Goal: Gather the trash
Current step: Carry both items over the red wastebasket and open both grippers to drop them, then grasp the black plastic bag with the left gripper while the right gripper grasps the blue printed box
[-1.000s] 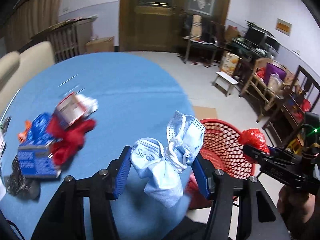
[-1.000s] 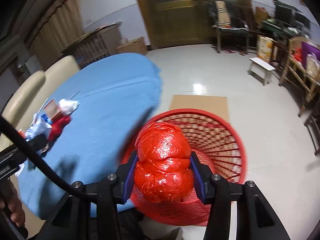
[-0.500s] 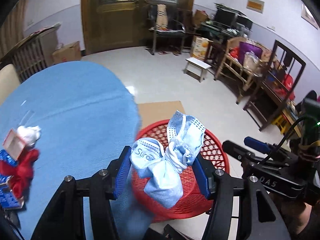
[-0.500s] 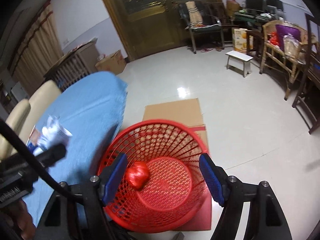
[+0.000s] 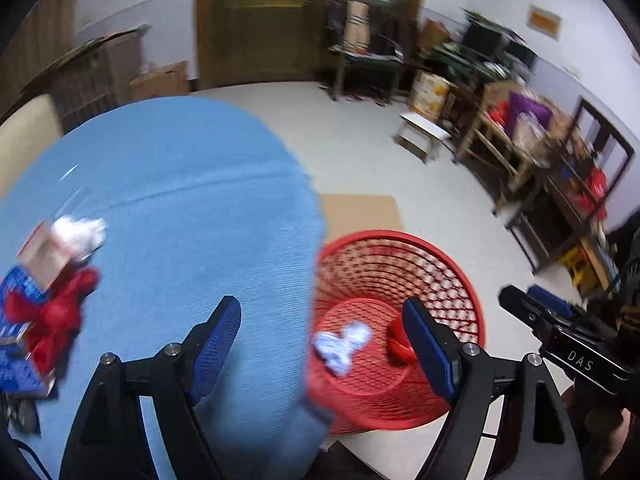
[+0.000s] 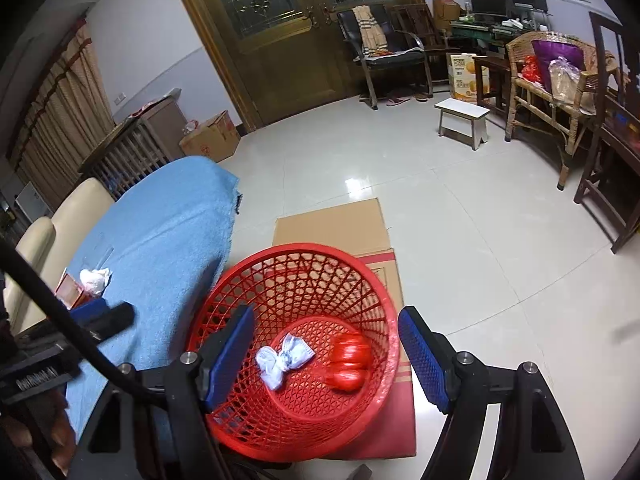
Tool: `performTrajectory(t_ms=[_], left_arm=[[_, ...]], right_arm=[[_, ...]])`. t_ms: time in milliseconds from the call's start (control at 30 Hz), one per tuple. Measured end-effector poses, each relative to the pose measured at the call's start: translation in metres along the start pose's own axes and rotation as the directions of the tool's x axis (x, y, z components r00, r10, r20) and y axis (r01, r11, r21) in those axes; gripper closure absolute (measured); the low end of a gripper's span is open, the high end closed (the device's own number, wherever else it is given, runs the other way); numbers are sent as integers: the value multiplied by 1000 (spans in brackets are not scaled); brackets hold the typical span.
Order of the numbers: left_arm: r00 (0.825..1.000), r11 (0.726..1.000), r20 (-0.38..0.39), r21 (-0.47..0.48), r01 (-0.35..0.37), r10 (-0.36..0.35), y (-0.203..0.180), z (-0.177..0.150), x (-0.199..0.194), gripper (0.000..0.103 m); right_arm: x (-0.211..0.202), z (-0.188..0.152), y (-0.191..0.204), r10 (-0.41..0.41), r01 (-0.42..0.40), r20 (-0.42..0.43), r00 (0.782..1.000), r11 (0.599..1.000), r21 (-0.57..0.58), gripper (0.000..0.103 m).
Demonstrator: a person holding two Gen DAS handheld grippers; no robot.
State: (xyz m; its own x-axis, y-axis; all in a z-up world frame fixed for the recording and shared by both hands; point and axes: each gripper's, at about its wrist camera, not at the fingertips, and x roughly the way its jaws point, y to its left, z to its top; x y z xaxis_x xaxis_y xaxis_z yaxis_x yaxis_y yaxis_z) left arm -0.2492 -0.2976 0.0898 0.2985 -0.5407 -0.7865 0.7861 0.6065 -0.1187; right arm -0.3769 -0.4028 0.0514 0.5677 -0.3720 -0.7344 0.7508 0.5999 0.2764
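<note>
Right wrist view: the red basket [image 6: 304, 344] stands on a sheet of cardboard [image 6: 332, 224] on the floor, just beside the edge of the blue-covered surface [image 6: 160, 240]. Two items lie on the basket's bottom: a crumpled light-blue face mask [image 6: 284, 360], knotted at its middle, and to its right a shiny red wad of plastic [image 6: 350, 362], pinched into two lobes. The two items lie near each other but apart.

The right claw [image 6: 326, 354] is spread wide above the basket and holds nothing. In the left wrist view the left claw [image 5: 320, 350] is likewise spread wide and empty, straddling the surface edge and the basket rim.

Change from half a second ago: the left claw then gripped the face mask above the basket; the mask now lies inside. The red wad was already in the basket.

More trash [image 5: 48, 292] lies on the surface: a red wrapper, blue packets, a small box and white tissue.
</note>
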Motion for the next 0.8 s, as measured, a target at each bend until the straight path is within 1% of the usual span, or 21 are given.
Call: performTrajectory(t_ms=[67, 133, 233, 300, 367, 433, 500, 533, 567, 600, 667, 700, 767, 800], left_arm=[[1000, 999, 16, -47, -25, 26, 22, -8, -10, 20], [997, 993, 22, -98, -69, 71, 47, -20, -21, 20], [989, 974, 30, -178, -139, 146, 83, -44, -40, 20], [982, 961, 37, -218, -173, 185, 103, -56, -50, 20], [970, 936, 44, -277, -219, 240, 129, -71, -65, 20], [959, 912, 60, -330, -243, 278, 152, -82, -80, 20], [937, 873, 72, -394, -287, 341, 178, -96, -97, 20], [929, 858, 73, -416, -302, 363, 187, -100, -102, 20], [916, 831, 71, -452, -323, 394, 201, -107, -109, 20], [908, 808, 61, -483, -337, 415, 213, -113, -112, 19], [900, 768, 23, -530, -359, 436, 233, -123, -110, 19], [898, 754, 10, -547, -364, 440, 241, -127, -108, 19], [896, 734, -16, -566, -375, 445, 257, -134, -102, 19], [898, 729, -32, -572, -376, 438, 262, -136, -97, 19]], right_arm=[[3, -3, 7, 11, -11, -12, 1000, 1000, -16, 26], [7, -6, 17, 26, -27, -28, 999, 999, -35, 26], [14, -13, 37, 50, -54, -59, 997, 996, -76, 26], [19, -17, 53, 66, -74, -81, 995, 992, -106, 26], [21, -22, 72, 84, -98, -98, 992, 985, -145, 26], [21, -25, 90, 102, -121, -108, 989, 976, -179, 26], [21, -29, 110, 123, -146, -119, 985, 966, -214, 26], [21, -31, 118, 131, -156, -123, 984, 961, -228, 26], [20, -33, 126, 139, -167, -128, 982, 956, -242, 26], [20, -35, 134, 146, -178, -135, 980, 950, -257, 26], [21, -41, 151, 158, -198, -154, 975, 937, -288, 26], [22, -44, 159, 163, -207, -166, 973, 931, -300, 26], [23, -48, 170, 172, -224, -183, 968, 921, -319, 26], [23, -51, 176, 176, -231, -188, 966, 915, -330, 26]])
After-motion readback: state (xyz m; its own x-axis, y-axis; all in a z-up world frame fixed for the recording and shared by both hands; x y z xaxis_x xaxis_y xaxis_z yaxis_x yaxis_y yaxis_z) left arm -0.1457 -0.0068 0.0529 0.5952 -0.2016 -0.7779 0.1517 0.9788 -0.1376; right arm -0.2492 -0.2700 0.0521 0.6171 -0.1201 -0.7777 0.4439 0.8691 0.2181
